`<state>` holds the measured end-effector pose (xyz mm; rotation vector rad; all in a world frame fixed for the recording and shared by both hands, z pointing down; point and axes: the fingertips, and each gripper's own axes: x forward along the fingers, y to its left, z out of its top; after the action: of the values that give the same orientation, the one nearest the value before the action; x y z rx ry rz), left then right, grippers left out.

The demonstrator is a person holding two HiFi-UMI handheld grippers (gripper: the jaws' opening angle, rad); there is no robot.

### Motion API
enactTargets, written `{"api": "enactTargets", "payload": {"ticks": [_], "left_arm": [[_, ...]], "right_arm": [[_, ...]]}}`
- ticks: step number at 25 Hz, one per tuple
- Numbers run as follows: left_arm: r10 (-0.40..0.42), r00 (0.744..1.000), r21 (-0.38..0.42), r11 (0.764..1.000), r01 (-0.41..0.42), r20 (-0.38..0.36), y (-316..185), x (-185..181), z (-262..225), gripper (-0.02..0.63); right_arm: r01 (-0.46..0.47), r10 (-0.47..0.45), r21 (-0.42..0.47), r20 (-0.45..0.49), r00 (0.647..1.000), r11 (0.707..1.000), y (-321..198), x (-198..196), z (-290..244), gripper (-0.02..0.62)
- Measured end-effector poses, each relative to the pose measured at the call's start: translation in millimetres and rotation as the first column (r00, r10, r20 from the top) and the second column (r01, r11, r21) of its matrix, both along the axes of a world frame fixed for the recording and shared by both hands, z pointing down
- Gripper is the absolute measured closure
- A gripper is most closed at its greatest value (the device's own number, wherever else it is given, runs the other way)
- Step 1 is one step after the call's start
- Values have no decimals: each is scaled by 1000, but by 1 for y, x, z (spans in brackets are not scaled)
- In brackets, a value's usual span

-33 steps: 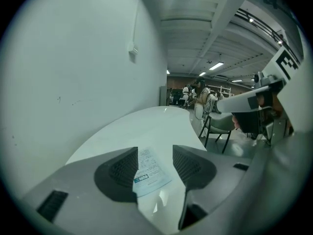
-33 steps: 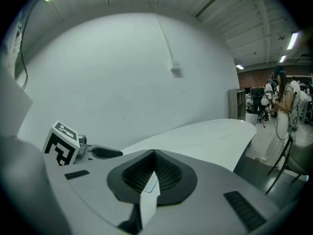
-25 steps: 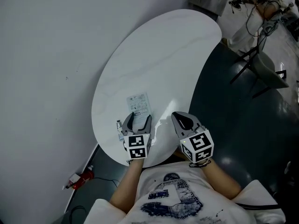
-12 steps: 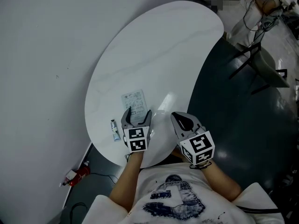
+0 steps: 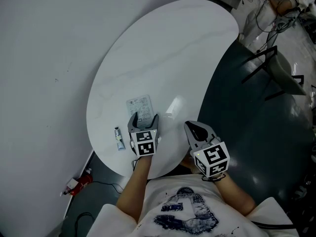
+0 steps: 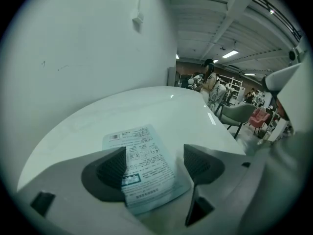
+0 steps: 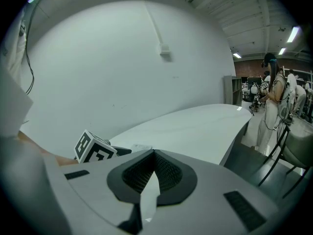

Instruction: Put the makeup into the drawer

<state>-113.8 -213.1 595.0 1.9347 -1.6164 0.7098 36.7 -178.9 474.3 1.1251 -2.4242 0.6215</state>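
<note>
My left claw [image 5: 143, 118], jaws just opened wide, straddles the flat makeup sachet [image 5: 139, 106] lying low and left of centre on the table [image 5: 168, 48], unpinched, so I judge the pickup pending: lower, then close on its near edge.

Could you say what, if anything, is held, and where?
Nothing is held. The left gripper, jaws just opened, straddles the sachet without pressing; the right gripper is shut, empty.
</note>
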Motion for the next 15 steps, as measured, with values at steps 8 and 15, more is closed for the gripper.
{"api": "enactTargets", "payload": {"ticks": [8,15], "left_arm": [[-14,1000,-26,1000,14,17,-1,-2,10,210],[-2,999,-39,999,4,43,-2,-3,15,212]], "right_arm": [[0,0,-7,2,1000,1000,-3,4,3,575],[8,-8,-11,5,1000,1000,-7,0,5,575]]}}
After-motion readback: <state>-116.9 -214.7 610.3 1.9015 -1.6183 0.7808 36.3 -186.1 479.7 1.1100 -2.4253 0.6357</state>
